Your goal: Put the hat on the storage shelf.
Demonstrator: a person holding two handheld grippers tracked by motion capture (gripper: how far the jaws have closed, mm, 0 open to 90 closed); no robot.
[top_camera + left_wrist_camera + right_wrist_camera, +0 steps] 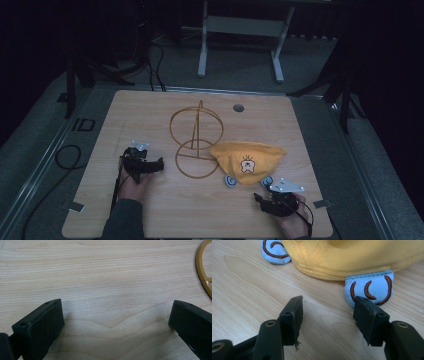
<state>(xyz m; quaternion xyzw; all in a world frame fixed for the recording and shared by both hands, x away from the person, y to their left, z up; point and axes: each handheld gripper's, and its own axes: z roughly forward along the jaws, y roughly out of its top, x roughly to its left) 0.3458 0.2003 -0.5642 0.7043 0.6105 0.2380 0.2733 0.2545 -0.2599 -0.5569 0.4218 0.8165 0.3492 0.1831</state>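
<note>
2 tools wide open, empty: right tool near yellow cap to grab its blue ear, left tool resting by wire stand on bench.

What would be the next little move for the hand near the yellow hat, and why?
Probably ease the right gripper forward to the yellow hat and close on its rim. Its fingers stand open with only bare table between them, just short of the hat's blue ear flap. The gold wire stand waits beside the hat.
</note>
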